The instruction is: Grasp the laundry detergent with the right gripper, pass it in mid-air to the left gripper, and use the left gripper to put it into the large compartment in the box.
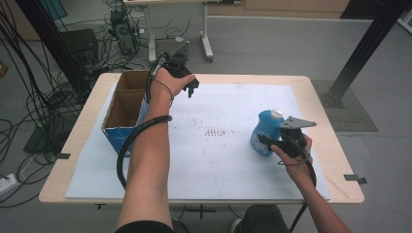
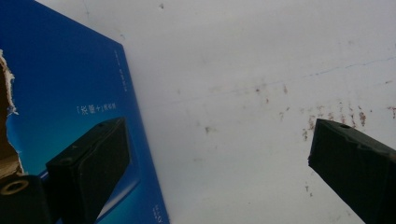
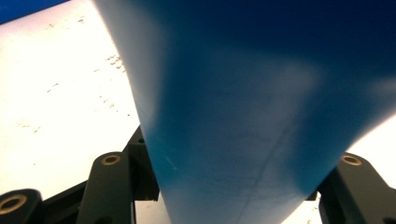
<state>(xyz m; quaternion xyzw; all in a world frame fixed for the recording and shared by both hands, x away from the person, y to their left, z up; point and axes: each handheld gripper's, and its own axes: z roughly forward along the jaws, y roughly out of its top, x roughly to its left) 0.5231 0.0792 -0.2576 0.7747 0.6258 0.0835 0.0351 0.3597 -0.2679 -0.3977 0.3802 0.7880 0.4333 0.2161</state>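
High view: right claw (image 1: 270, 143) clamped on blue bottle (image 1: 266, 131), near the tabletop's right edge. Left claw (image 1: 191, 89) hangs wide and empty beside the open cardboard box (image 1: 124, 109) at the far-left corner. Risk: smooth bottle wall could slip or twist if lifted. Right gripper view is too blurred to show the pad contact.

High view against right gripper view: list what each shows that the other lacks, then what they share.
High view alone: the cardboard box, the left gripper beside it, the bottle's white cap, both forearms. Right gripper view alone: a close look at the jaws pressed against either side of the blue bottle. Shared: the bottle, held by the right gripper, and the white mat.
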